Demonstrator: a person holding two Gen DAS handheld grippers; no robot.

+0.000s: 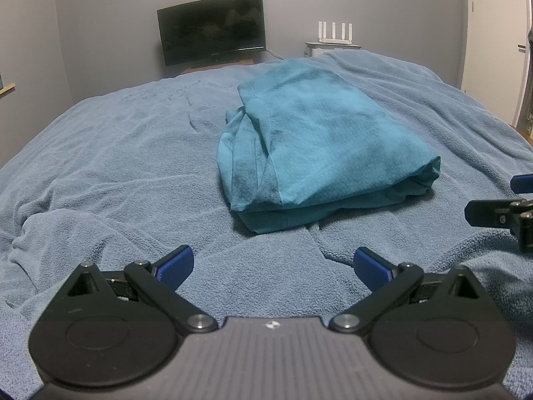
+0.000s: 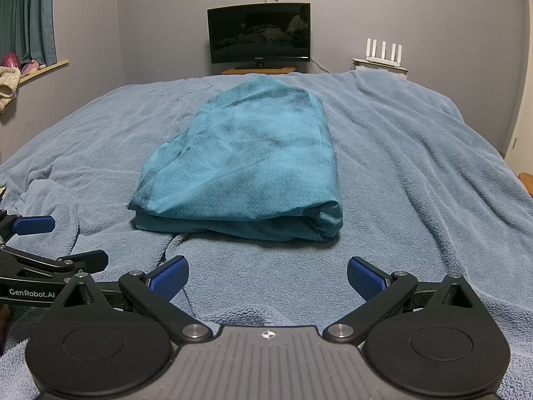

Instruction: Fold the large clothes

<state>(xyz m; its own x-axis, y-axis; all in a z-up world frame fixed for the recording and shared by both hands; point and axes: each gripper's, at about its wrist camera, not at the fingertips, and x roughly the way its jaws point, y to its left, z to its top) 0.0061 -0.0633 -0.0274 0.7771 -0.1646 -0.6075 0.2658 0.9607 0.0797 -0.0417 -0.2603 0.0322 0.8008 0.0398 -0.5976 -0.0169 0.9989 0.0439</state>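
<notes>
Now, left wrist view: left gripper (image 1: 273, 266) jaws spread wide, holding nothing, over blue blanket (image 1: 116, 166). Bare blanket all round. Teal garment (image 1: 316, 146) folded into bundle ahead, right of centre. Right wrist view: right gripper (image 2: 268, 275) wide open, empty. Bundle dead ahead mid-bed, layered edges facing gripper, top wrinkled.

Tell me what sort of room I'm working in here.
Most likely a bedroom in a home. The folded teal garment lies on a wide bed under a blue blanket, a dark monitor stands by the far wall beside a router, and a curtain hangs at the left.
</notes>
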